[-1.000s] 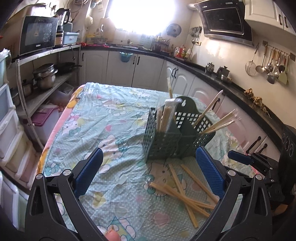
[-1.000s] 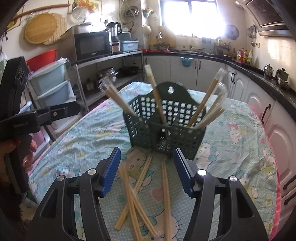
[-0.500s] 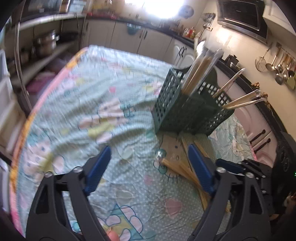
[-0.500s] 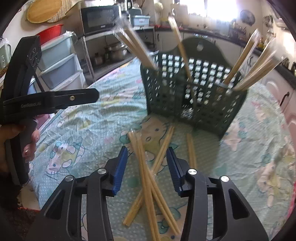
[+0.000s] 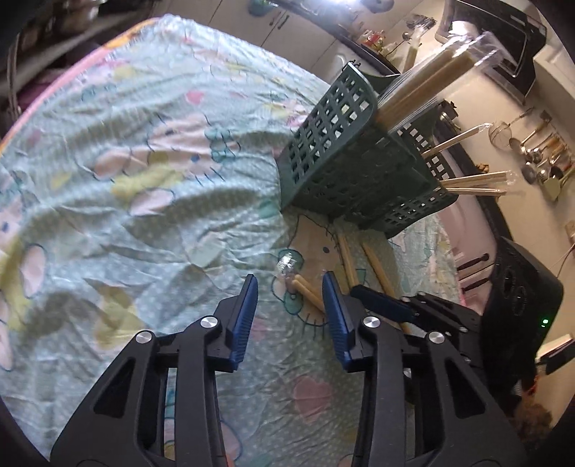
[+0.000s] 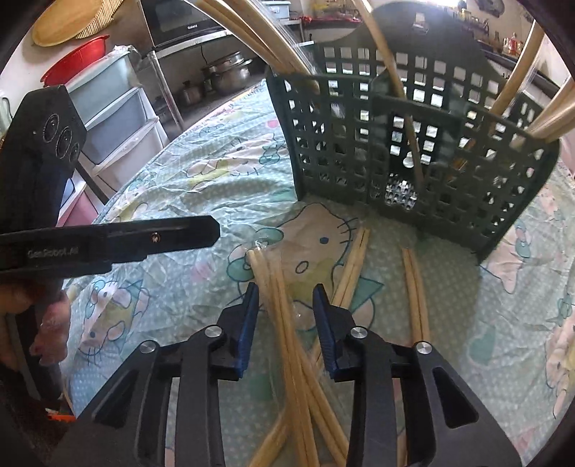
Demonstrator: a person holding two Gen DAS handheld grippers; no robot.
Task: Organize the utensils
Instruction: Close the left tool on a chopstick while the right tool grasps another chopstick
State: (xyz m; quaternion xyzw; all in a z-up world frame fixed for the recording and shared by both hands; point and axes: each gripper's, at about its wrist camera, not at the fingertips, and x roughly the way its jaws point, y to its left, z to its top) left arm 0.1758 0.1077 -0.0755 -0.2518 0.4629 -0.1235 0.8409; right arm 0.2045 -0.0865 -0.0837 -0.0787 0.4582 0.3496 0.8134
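- Wrapped chopsticks (image 6: 284, 309) lay loose on the patterned tablecloth (image 5: 143, 186), just in front of the green slotted basket (image 6: 413, 151).
- More chopsticks stood tilted inside that basket.
- The right gripper (image 6: 285, 305) hovered over the loose bundle, jaws apart around it.
- The left gripper (image 5: 289, 298), also parted, held nothing, near the bundle's tip.

A cartoon-cat tablecloth (image 5: 151, 151) covers the table. Beside it stands a shelf with a microwave (image 6: 179, 21) above metal pots (image 6: 226, 72), next to plastic drawers (image 6: 115, 118). A red basin (image 6: 75, 59) sits on the drawers. Ladles (image 5: 542, 158) hang on the wall.
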